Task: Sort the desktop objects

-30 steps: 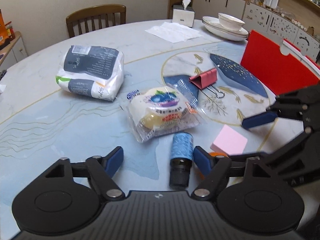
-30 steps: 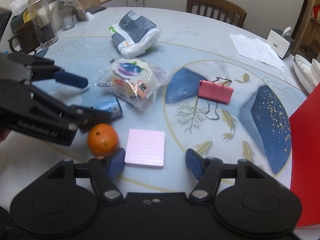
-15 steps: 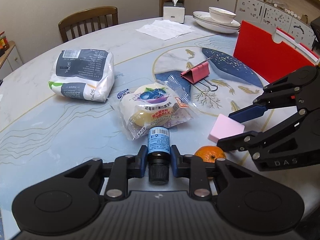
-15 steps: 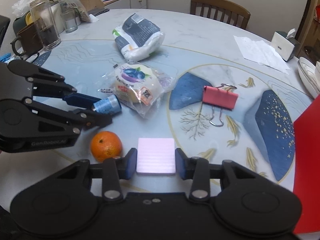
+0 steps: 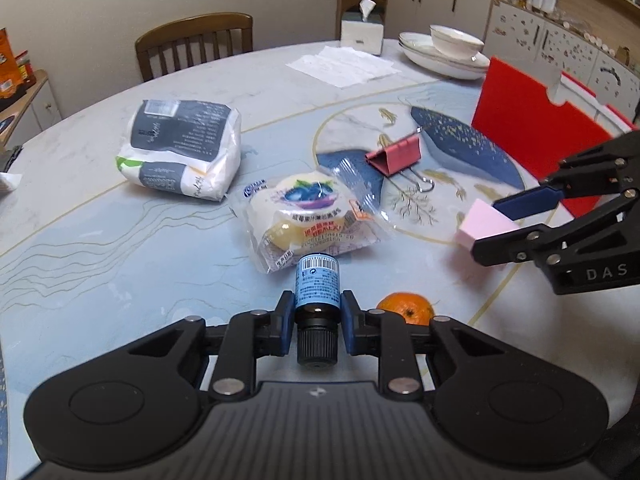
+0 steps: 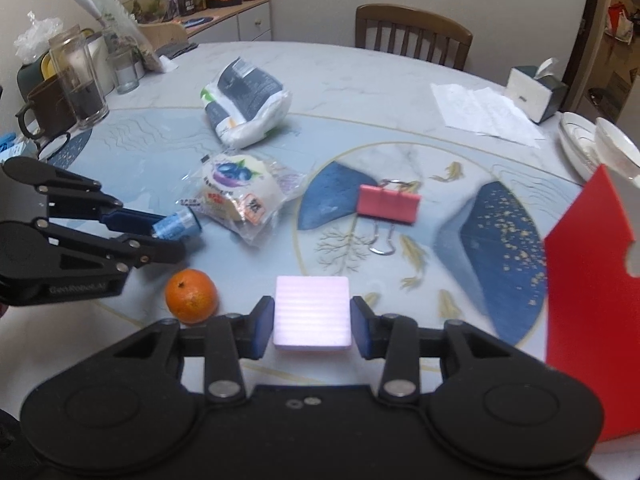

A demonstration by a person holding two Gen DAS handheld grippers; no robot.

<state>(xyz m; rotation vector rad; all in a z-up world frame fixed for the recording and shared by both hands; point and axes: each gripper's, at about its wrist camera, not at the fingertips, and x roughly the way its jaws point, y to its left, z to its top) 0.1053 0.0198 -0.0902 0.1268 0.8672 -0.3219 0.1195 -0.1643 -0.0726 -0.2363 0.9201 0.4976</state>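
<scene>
My left gripper (image 5: 317,309) is shut on a small dark bottle with a blue label (image 5: 317,282), cap toward the camera, low over the table. The right wrist view shows that bottle (image 6: 178,225) held at the left. My right gripper (image 6: 312,314) is shut on a pink sticky-note pad (image 6: 312,304), which its pads clamp by its two sides. In the left wrist view the pad (image 5: 478,222) hangs a little above the table at the right. An orange (image 5: 406,308) lies on the table between the two grippers.
A blueberry snack bag (image 5: 308,216), a white and dark packet (image 5: 184,148) and a pink binder clip (image 5: 396,156) lie mid-table. A red board (image 6: 588,280) stands at the right. Glasses and a mug (image 6: 60,100) are far left; tissue box (image 5: 362,30), paper and dishes (image 5: 444,56) far right.
Both grippers closed: the left on the bottle, the right on the pink pad. The right gripper then rose a little, with the pad off the table.
</scene>
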